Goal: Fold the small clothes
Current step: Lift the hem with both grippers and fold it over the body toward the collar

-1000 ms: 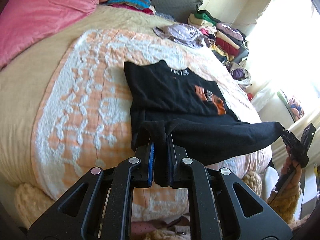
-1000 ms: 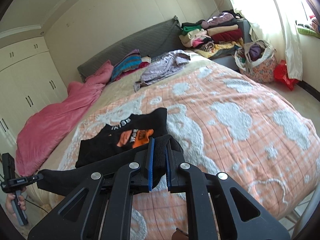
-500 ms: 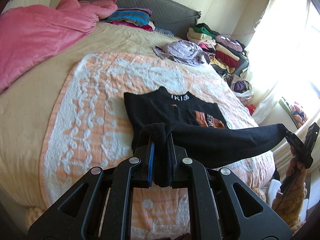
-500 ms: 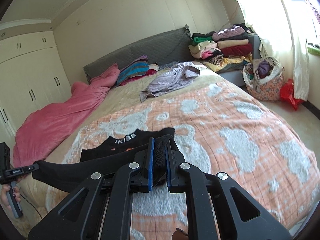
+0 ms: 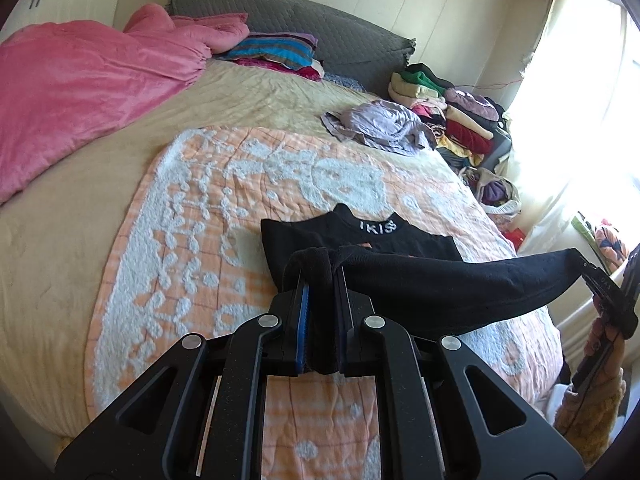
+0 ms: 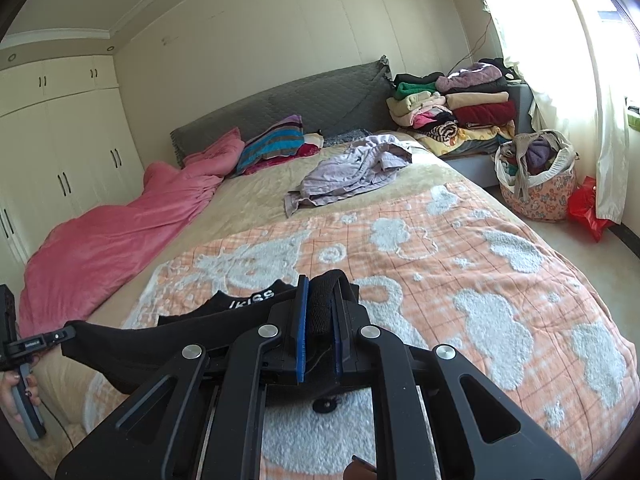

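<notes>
A black shirt (image 5: 424, 284) with a white-lettered collar lies on the orange and white blanket (image 5: 208, 216). Its lower hem is lifted and stretched taut between both grippers, above the part lying flat. My left gripper (image 5: 320, 280) is shut on one hem corner; it also shows at the left edge of the right wrist view (image 6: 60, 334). My right gripper (image 6: 320, 292) is shut on the other corner of the shirt (image 6: 168, 344) and shows at the far right of the left wrist view (image 5: 600, 280). The orange print is mostly hidden under the raised hem.
A pink duvet (image 5: 80, 88) covers the bed's left side. A crumpled lilac garment (image 6: 352, 168) lies further up the bed. Stacked folded clothes (image 6: 456, 108) sit by the grey headboard (image 6: 300, 108). A full laundry bag (image 6: 536, 172) stands on the floor by the window.
Both grippers have carried the lifted hem up toward the collar. The hem now covers the orange print, and more of the room shows in both views.
</notes>
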Available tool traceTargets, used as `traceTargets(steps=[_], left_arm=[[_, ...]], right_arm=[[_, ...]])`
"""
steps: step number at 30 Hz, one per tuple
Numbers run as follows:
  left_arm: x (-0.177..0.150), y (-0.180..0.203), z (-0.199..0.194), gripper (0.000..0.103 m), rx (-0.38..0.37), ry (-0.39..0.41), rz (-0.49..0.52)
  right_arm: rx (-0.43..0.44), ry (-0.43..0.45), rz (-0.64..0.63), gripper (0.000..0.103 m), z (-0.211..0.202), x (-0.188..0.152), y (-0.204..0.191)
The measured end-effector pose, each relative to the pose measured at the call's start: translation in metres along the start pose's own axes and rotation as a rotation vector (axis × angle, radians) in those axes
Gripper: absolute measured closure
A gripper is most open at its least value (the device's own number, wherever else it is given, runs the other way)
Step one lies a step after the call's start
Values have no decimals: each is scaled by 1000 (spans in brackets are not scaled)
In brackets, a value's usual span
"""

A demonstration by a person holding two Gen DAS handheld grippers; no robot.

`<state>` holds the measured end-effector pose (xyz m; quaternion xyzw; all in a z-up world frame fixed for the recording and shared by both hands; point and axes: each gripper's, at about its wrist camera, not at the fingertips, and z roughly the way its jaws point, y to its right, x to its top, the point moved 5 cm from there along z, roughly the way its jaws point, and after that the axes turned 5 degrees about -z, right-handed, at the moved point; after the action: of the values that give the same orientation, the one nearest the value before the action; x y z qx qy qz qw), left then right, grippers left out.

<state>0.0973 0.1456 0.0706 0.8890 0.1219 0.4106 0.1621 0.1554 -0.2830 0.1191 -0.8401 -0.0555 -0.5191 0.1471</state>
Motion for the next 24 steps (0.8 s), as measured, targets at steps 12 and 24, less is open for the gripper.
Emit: traceTargets(steps=[12, 24], left_arm=[[24, -4, 21, 98, 8, 18, -27], [40, -11, 52, 98, 66, 33, -21]], right_arm=[[7, 6, 29, 94, 37, 22, 0], [1, -25, -10, 94, 80, 34, 0]])
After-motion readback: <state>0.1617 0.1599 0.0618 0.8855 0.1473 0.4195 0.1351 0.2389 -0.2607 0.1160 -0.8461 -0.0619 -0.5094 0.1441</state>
